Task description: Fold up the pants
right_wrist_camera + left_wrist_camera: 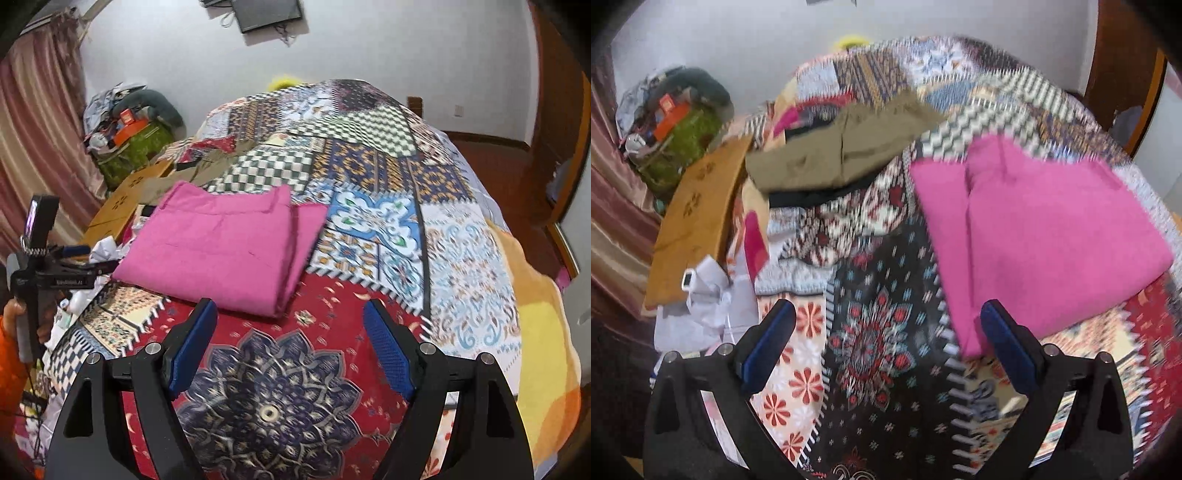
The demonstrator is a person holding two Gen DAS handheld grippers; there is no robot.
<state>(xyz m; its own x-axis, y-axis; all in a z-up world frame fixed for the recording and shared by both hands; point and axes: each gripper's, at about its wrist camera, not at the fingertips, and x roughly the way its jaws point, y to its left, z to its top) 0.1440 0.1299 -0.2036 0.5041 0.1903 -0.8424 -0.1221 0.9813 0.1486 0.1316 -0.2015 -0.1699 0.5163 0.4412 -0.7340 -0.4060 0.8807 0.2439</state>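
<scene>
Pink pants (1045, 236) lie folded in a flat rectangle on the patchwork bedspread (882, 295). In the right wrist view they (221, 251) lie ahead and left of centre. My left gripper (886, 332) is open and empty, above the bedspread just near and left of the pants' near edge. My right gripper (290, 332) is open and empty, hovering just before the pants' near corner. The left gripper also shows at the far left of the right wrist view (79, 254), held by a hand.
Folded olive pants (846, 147) lie on a pile of clothes at the far left of the bed. A wooden board (698, 214) and crumpled white paper (709, 302) sit at the bed's left edge. A cluttered green box (136, 147) stands by the curtain. A yellow blanket (546, 332) hangs at the right.
</scene>
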